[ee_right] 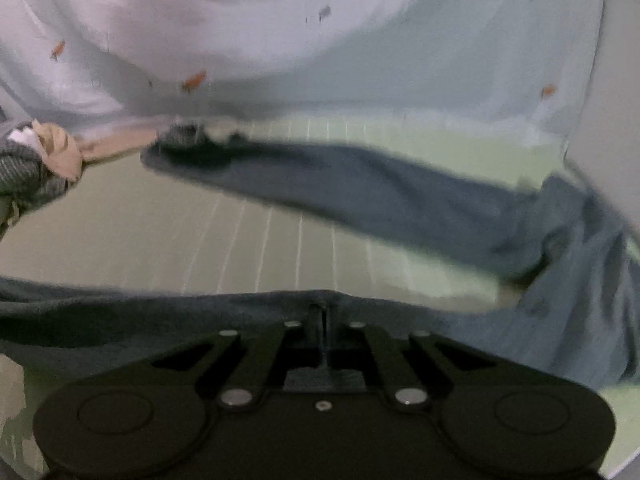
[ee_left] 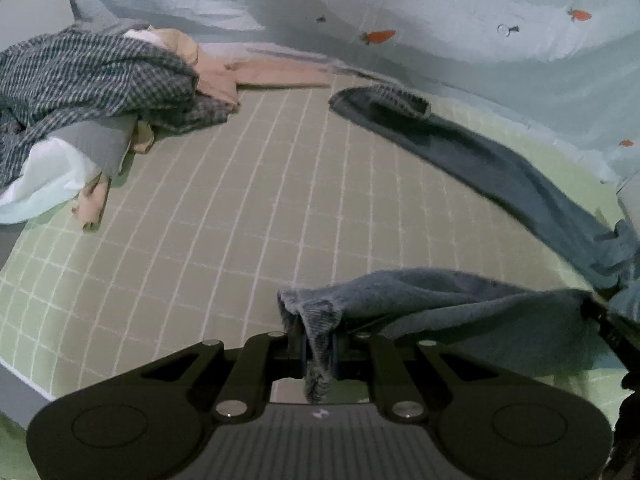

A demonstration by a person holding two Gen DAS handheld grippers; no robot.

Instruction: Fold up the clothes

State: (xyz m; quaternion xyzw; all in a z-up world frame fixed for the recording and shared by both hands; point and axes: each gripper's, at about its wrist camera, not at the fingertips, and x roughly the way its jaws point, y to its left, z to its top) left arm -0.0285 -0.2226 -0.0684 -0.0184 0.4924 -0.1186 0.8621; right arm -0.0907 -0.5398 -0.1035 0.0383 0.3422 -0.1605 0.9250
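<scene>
A blue-grey sweater (ee_left: 460, 304) lies across the green checked bed sheet (ee_left: 240, 220). My left gripper (ee_left: 318, 344) is shut on a ribbed corner of the sweater, and the cloth stretches right to the other gripper (ee_left: 600, 316) at the frame edge. One sleeve (ee_left: 480, 160) trails back to a ribbed cuff (ee_left: 396, 98). In the right wrist view my right gripper (ee_right: 322, 320) is shut on the sweater's edge (ee_right: 160, 316), and the sleeve (ee_right: 380, 192) runs across the sheet (ee_right: 240, 232); this view is blurred.
A pile of clothes sits at the left: a dark checked garment (ee_left: 88, 88), a peach one (ee_left: 224, 68), a grey and white one (ee_left: 60, 168). A pale blue duvet with carrot prints (ee_left: 440, 8) bunches along the back. The bed edge (ee_left: 16, 388) is at lower left.
</scene>
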